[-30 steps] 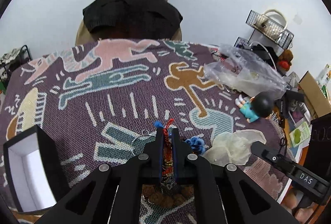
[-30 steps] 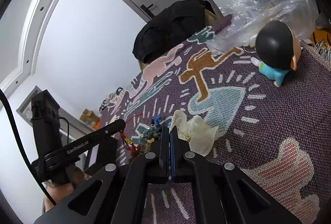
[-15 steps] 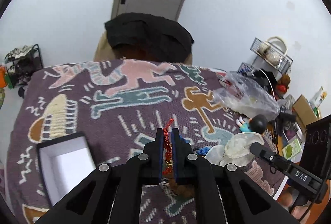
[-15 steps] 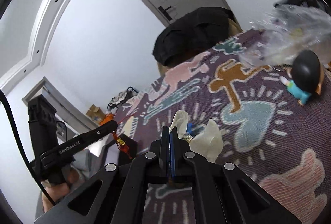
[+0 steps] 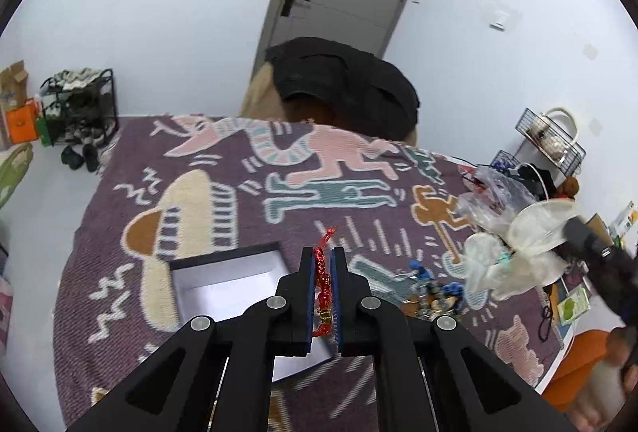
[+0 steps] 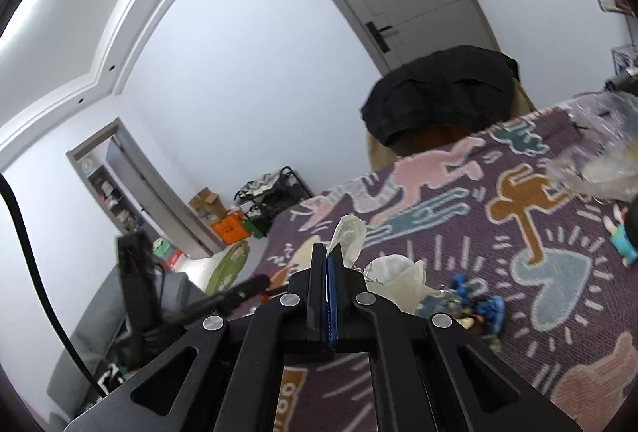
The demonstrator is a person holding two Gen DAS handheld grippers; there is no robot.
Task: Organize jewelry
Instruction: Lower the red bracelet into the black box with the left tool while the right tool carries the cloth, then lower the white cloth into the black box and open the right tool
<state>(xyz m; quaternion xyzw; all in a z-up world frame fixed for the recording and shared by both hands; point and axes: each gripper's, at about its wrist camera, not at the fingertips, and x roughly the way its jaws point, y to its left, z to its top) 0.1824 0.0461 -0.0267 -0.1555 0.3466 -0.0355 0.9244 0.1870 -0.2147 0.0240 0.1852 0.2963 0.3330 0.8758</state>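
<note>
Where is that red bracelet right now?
In the left wrist view, the red bracelet is pinched in the left hand-held gripper, held just above the right edge of the open white box on the patterned cloth.

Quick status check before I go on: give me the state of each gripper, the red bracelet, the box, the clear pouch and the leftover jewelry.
left gripper: shut on the red bracelet
red bracelet: clamped between the pads, above the box
box: open, white inside, nothing visible in it
right gripper: shut on the clear pouch
clear pouch: pinched at one edge, lifted, crumpled
leftover jewelry: loose pile on the patterned cloth
</note>
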